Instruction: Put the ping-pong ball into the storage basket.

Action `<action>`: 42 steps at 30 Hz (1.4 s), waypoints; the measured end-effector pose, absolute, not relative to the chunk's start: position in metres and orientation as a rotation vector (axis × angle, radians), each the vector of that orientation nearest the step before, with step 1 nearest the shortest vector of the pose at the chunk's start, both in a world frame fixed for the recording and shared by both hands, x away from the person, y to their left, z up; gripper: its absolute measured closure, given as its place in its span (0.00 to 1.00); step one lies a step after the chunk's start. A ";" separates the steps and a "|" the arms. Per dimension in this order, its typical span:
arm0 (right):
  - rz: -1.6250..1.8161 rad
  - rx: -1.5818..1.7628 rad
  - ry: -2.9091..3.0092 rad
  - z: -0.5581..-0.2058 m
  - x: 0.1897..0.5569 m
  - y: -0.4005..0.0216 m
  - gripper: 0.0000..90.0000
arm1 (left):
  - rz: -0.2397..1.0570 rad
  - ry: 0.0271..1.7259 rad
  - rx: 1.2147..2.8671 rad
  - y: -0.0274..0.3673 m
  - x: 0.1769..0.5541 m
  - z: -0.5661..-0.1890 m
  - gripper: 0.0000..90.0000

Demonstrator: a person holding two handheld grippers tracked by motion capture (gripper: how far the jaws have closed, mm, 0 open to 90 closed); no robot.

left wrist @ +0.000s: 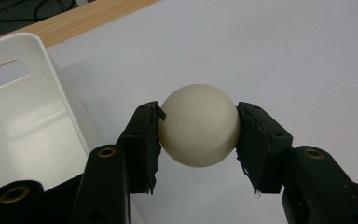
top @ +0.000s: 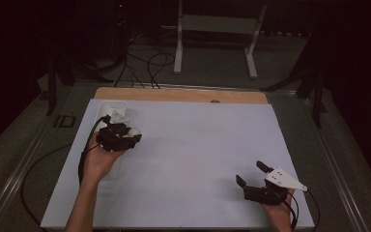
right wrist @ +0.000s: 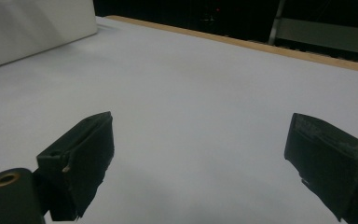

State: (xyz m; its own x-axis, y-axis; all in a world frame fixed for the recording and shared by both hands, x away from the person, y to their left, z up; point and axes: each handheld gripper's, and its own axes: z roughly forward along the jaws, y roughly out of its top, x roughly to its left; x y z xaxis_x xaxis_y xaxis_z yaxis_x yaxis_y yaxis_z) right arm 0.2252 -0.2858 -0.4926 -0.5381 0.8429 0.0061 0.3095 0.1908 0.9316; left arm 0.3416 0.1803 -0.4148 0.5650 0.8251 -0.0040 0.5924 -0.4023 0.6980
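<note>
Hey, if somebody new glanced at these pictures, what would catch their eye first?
Probably the cream ball, pinched between the pads of the left tool right beside the white bin at the table's far left. Next, the right tool, which sits at the near right of the white table with its jaws wide apart and nothing between them.

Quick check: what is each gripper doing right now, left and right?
Left gripper: shut on the cream ball, beside the white bin.
Right gripper: open, nothing between its jaws, over the white table sheet.
</note>
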 end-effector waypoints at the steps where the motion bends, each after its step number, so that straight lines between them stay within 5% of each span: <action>1: 1.337 1.073 1.951 -0.493 0.225 -0.286 0.09 | 0.456 1.130 2.136 0.181 0.342 -0.415 0.57; 42: 1.337 1.075 1.951 -0.493 0.226 -0.285 0.09 | 0.473 1.164 2.106 0.202 0.341 -0.414 0.57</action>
